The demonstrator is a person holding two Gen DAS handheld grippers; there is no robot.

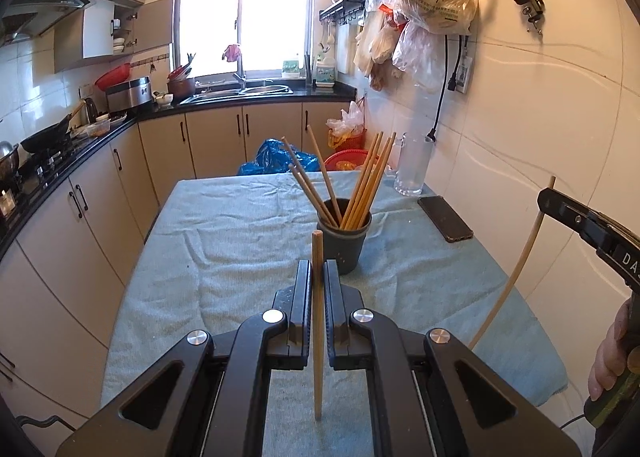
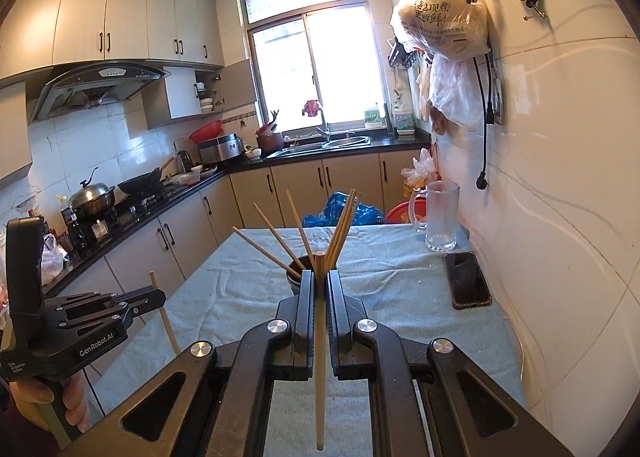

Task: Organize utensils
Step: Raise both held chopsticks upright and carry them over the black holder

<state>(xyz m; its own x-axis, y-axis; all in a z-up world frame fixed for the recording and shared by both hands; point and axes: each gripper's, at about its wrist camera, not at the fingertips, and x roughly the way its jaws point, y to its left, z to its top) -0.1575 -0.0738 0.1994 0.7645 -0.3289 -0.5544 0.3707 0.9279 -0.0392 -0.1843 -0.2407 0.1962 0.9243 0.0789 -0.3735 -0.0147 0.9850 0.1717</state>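
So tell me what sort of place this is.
A home kitchen, most likely: a sink under the window, a range hood over a stove with a wok, and cabinets along the counter.

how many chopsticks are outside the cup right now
2: the first chopstick is clamped in the left gripper, the second chopstick in the right gripper, both short of the cup. More could lie hidden beneath the grippers.

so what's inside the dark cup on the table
The dark cup holds a bunch of wooden chopsticks standing upright and fanned out. Their lower ends and the cup's bottom are hidden by its wall.
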